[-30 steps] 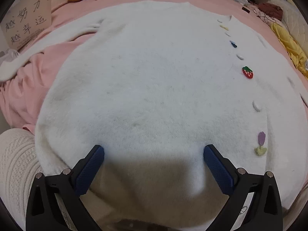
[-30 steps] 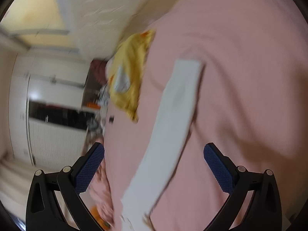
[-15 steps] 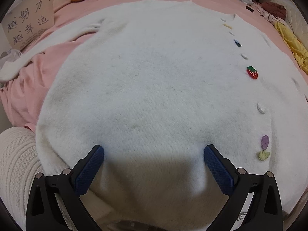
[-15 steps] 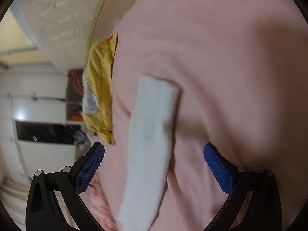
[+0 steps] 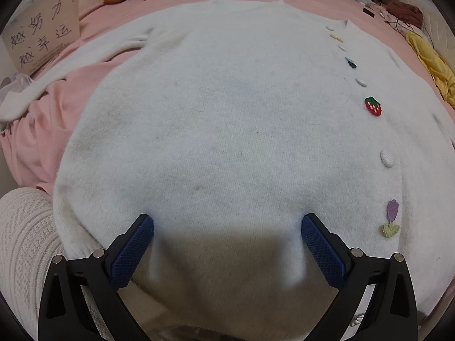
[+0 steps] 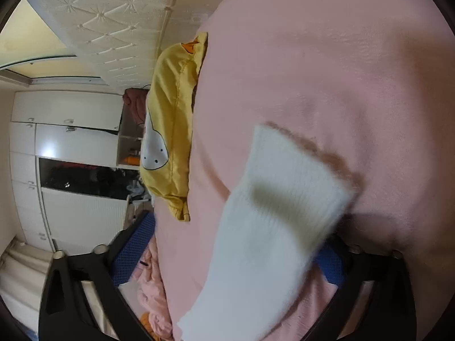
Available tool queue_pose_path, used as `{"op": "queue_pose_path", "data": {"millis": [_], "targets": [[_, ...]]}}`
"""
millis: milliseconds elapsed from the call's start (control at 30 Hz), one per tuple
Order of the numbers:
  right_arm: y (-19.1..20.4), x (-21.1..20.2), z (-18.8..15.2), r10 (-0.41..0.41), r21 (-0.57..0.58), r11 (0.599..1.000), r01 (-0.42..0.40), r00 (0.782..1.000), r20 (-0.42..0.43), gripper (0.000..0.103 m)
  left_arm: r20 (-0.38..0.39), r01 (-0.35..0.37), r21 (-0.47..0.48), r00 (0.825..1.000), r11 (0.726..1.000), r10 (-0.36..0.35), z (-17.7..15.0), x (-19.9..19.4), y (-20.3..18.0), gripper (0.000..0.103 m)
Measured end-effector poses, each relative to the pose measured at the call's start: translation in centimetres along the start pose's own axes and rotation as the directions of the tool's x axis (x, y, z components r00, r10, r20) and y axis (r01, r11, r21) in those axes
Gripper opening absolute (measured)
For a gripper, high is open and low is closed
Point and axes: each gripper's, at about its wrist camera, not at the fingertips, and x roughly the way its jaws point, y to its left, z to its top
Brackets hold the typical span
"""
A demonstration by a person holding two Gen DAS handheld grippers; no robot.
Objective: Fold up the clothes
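We see a white cardigan spread flat on a pink bed, its left sleeve trailing toward a handwritten sign, as the left gripper presses its wide-open jaws onto the hem. At right, the right gripper, jaws apart, straddles the other sleeve's cuff beside a yellow garment.

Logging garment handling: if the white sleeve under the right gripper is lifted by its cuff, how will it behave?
The sleeve is fuzzy knit lying limp on the pink sheet, so it will likely drape and trail. It probably grips well. The right gripper is open around it.
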Motion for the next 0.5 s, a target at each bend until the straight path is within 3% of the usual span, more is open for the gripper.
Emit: {"op": "queue_pose_path", "data": {"millis": [33, 67, 133, 233, 333, 500], "targets": [[-0.6, 0.0, 0.1, 0.012, 0.011, 1.000, -0.012, 1.000, -0.010, 0.008, 0.001, 0.000, 0.000, 1.000, 1.000, 0.000, 0.0, 0.0, 0.0, 0.103], [-1.2, 0.0, 0.2, 0.025, 0.022, 0.999, -0.024, 1.000, -0.019, 0.005, 0.001, 0.001, 0.000, 1.000, 1.000, -0.001, 0.0, 0.0, 0.0, 0.103], [-1.4, -0.1, 0.3, 0.047, 0.013, 0.999, -0.047, 0.999, -0.025, 0.006, 0.003, 0.002, 0.001, 1.000, 1.000, -0.002, 0.0, 0.0, 0.1, 0.103], [0.1, -0.4, -0.4, -0.010, -0.045, 0.999, 0.011, 1.000, 0.009, 0.007, 0.003, 0.004, 0.001, 1.000, 1.000, -0.004, 0.0, 0.0, 0.1, 0.103], [2.8, -2.4, -1.5, 0.113, -0.082, 0.991, -0.108, 0.992, 0.057, 0.007, 0.004, 0.003, -0.005, 1.000, 1.000, -0.003, -0.2, 0.0, -0.3, 0.103], [10.7, -2.6, -5.9, 0.024, -0.379, 0.925, 0.008, 0.997, 0.079, 0.007, 0.005, 0.006, -0.007, 1.000, 1.000, -0.006, -0.1, -0.1, -0.3, 0.103]]}}
